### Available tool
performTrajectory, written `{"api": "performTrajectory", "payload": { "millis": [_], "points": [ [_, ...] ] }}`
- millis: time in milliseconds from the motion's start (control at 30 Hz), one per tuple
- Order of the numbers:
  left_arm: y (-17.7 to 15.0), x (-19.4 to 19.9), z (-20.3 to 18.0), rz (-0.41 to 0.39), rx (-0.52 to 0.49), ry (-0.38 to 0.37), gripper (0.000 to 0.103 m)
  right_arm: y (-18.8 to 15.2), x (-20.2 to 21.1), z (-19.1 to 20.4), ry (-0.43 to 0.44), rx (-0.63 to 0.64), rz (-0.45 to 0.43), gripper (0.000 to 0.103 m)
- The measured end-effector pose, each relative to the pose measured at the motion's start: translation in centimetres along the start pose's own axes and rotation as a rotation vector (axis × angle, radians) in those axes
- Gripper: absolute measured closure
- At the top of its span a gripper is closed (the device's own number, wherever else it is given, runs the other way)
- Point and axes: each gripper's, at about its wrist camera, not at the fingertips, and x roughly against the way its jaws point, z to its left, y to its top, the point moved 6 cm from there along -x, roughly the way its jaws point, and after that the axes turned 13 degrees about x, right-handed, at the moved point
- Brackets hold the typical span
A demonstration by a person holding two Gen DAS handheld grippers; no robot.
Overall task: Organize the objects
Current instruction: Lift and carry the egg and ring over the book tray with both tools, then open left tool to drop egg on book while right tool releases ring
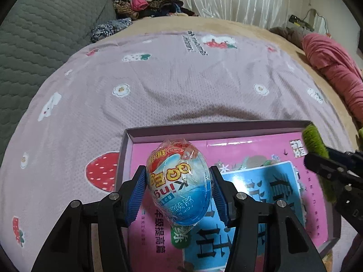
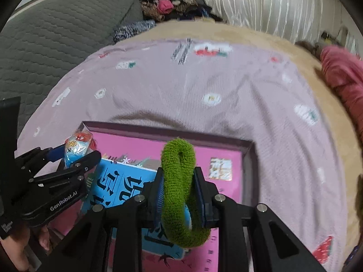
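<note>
The wrapped blue-and-white plastic toy egg (image 1: 179, 181) is pinched in my left gripper (image 1: 179, 188) at lower centre, above the shallow purple cardboard box (image 1: 226, 128); my right gripper (image 2: 179, 192) squeezes the fuzzy green hair tie (image 2: 179, 192). I'd lower both before letting go, so the egg can't roll out.

Spread across the bed (image 1: 238, 26): a printed blanket (image 1: 181, 86). On the blanket's near edge: an open shallow box (image 1: 217, 128), with 1 book (image 1: 261, 181) lying flat inside. Over the box's left corner: a wrapped egg (image 1: 179, 185) clamped in the left gripper (image 1: 179, 195). Over the box's middle, to the right: a looped scrunchie (image 2: 179, 192) pinched in the right gripper (image 2: 180, 195). At the bed's far left corner: heaped clothes (image 1: 145, 0), behind a pillow (image 1: 52, 27).
</note>
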Motion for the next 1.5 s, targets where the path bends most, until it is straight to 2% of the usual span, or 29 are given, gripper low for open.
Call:
{"api": "performTrajectory", "payload": {
  "millis": [267,433,500,600,633,700,867,933,967,1000,1167,1300,1367,1400,1467,1500],
  "points": [
    [0.0,-1.8,0.1,0.006,0.001,0.004,0.046,-0.3,-2.8,-0.8,-0.001,-0.028,0.038,0.077],
    [0.2,-2.5,0.2,0.015,-0.006,0.032,0.045,-0.9,-4.0,-1.0,0.013,-0.041,0.074,0.073],
    [-0.1,-3.1,0.5,0.041,0.007,0.032,0.045,-1.2,-4.5,-1.1,0.022,-0.056,0.088,0.065],
    [-0.2,-3.2,1.1,0.044,0.04,0.029,0.045,-1.6,-4.6,-1.5,0.048,-0.09,0.075,0.061],
    [-0.2,-3.3,1.1,0.045,0.041,0.031,0.043,-1.6,-4.6,-1.6,0.053,-0.101,0.07,0.054],
    [-0.2,-3.4,1.2,0.05,0.038,0.04,0.04,-1.8,-4.4,-1.7,0.05,-0.104,0.072,0.046],
    [-0.3,-2.7,1.3,0.024,0.034,0.047,0.033,-1.8,-3.6,-1.7,0.046,-0.107,0.055,0.043],
    [-0.4,-2.4,1.2,0.03,0.034,0.042,0.03,-1.5,-3.1,-1.5,0.046,-0.097,0.045,0.035],
    [-0.4,-2.2,1.1,0.025,0.033,0.043,0.024,-1.5,-2.8,-1.4,0.048,-0.092,0.042,0.034],
    [-0.3,-1.9,1.1,0.015,0.029,0.05,0.022,-1.4,-2.7,-1.4,0.047,-0.092,0.04,0.032],
    [0.1,-0.5,1.4,0.016,0.039,0.041,0.022,-1.3,-1.3,-1.1,0.065,-0.1,0.026,0.024],
    [-0.2,0.8,2.3,0.023,0.054,0.052,0.021,-1.4,-0.1,-1.0,0.06,-0.105,0.01,0.014],
    [-0.4,1.8,3.0,0.017,0.062,0.066,0.02,-1.6,0.6,-0.8,0.067,-0.109,0.004,0.014],
    [-0.6,2.2,3.2,0.015,0.064,0.074,0.019,-1.8,1.2,-0.6,0.076,-0.116,-0.001,0.013],
    [-1.0,3.3,3.8,0.01,0.074,0.084,0.007,-2.1,2.0,-0.3,0.1,-0.124,0.0,0.008],
    [-1.3,4.0,4.1,0.006,0.079,0.082,0.004,-2.2,2.5,-0.2,0.111,-0.13,-0.002,0.007]
  ]
}}
